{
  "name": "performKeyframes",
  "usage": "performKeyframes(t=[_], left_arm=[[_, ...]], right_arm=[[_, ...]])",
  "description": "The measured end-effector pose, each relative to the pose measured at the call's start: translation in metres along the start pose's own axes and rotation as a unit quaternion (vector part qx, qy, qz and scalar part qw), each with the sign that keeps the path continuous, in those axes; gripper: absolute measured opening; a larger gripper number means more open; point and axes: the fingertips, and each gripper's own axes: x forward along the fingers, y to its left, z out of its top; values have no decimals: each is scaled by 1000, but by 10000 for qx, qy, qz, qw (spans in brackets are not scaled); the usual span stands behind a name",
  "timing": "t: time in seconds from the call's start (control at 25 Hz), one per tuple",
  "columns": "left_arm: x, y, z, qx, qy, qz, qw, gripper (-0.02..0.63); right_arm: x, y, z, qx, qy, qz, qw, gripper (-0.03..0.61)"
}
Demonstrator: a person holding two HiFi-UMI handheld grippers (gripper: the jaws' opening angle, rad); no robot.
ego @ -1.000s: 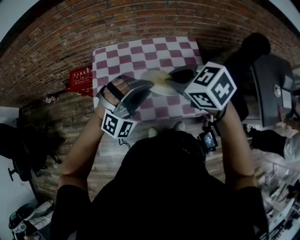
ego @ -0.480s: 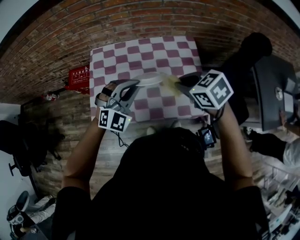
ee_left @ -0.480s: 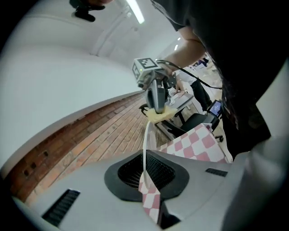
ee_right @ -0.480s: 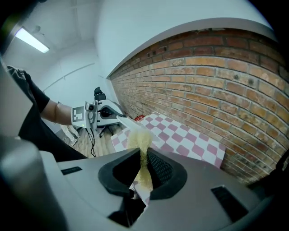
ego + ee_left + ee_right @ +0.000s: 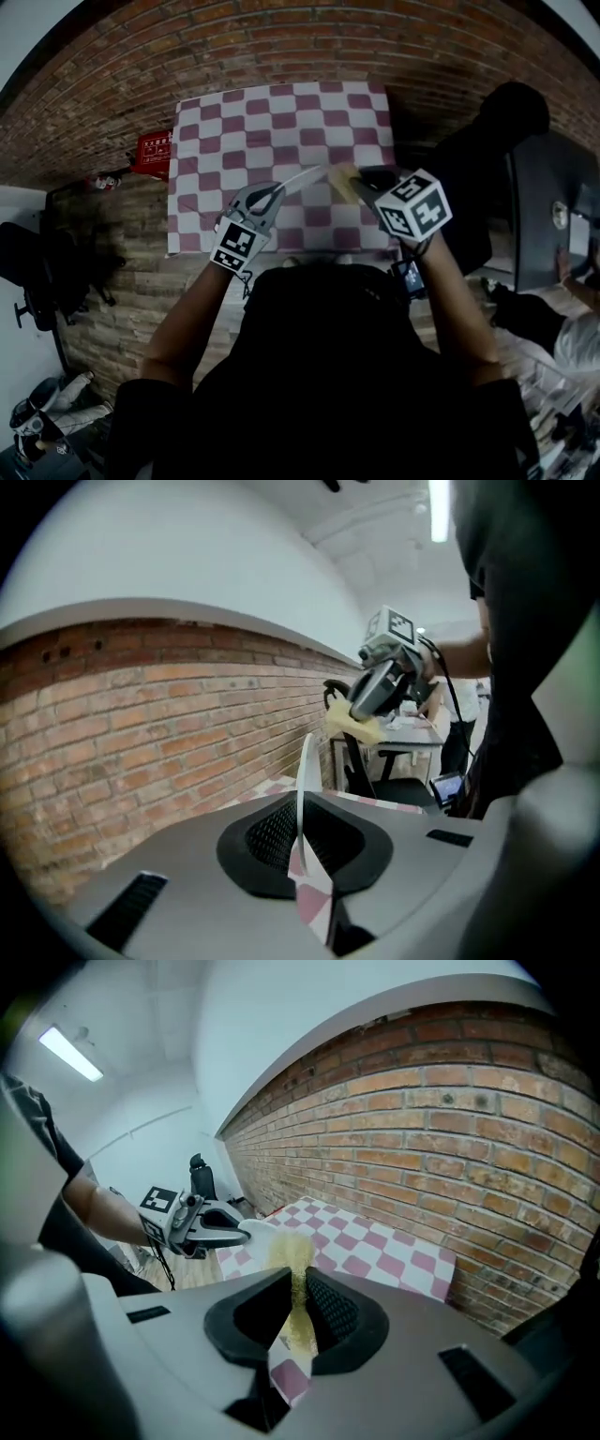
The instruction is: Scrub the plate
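A thin white plate (image 5: pixel 302 180) hangs edge-on over the checkered tablecloth (image 5: pixel 281 122), with my left gripper (image 5: pixel 272 195) shut on its rim. In the left gripper view the plate (image 5: pixel 303 780) stands upright between the jaws of my left gripper (image 5: pixel 302 841). My right gripper (image 5: pixel 361 187) is shut on a yellow sponge (image 5: pixel 339 180), which sits right beside the plate's free edge. In the right gripper view the sponge (image 5: pixel 298 1269) fills the gap between the jaws of my right gripper (image 5: pixel 295 1316). Beyond it I see the left gripper (image 5: pixel 211 1227) and the plate (image 5: pixel 255 1232).
A red crate (image 5: pixel 150 153) stands on the floor left of the table. A black chair (image 5: pixel 502 131) and a dark desk (image 5: pixel 548 197) are at the right. A brick wall (image 5: pixel 281 47) runs behind the table.
Both grippers have come down and nearer to the table's front edge. The left gripper has rolled, so the plate now shows edge-on. The sponge stays close to the plate.
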Motion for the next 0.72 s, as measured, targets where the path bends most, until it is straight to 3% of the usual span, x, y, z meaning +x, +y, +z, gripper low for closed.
performKeyframes(t=[0.16, 0.4, 0.52, 0.72], left_arm=[[16, -1, -29, -1430, 217, 135, 9894, 20], [34, 2, -75, -2708, 597, 173, 9606, 20], [44, 7, -96, -3472, 638, 5, 9356, 20], [61, 16, -131, -4656, 729, -272, 8816, 20]], right_arm=[[-4, -13, -13, 24, -170, 21, 9999, 49], [10, -13, -37, 405, -226, 152, 9988, 49], [31, -9, -51, 598, 18, 268, 9979, 49], [57, -7, -60, 884, 266, 161, 9956, 49]])
